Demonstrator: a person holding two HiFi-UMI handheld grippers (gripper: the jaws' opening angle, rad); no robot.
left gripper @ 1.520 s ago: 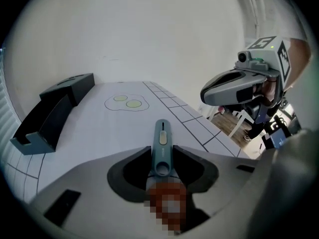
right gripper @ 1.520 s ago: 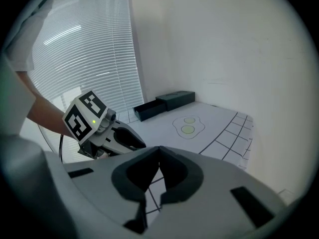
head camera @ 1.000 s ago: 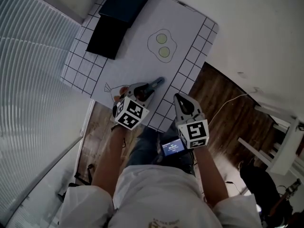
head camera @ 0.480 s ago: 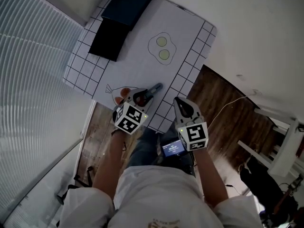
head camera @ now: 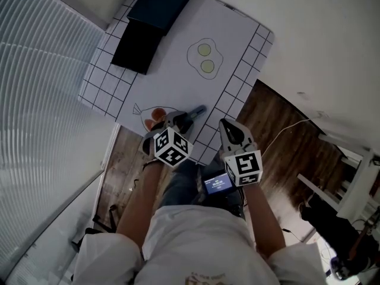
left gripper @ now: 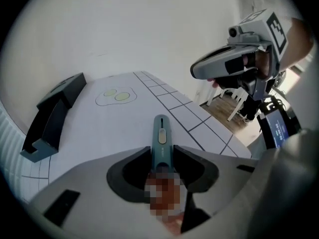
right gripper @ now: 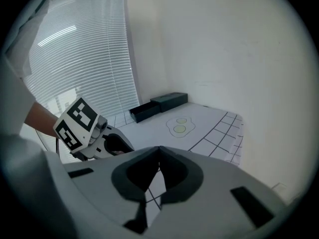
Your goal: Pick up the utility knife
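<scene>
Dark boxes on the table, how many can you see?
2. A black box lies by the table's left edge; a dark blue box sits just beyond it at the far corner.

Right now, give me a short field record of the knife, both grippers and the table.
utility knife: lies along the white mat, between the left jaws
left gripper: jaws opening, tips close on either side of the knife
right gripper: shut, nothing between its jaws, apart from the knife
also on the mat: fried-egg drawing mid-sheet, two dark boxes at the far end
</scene>
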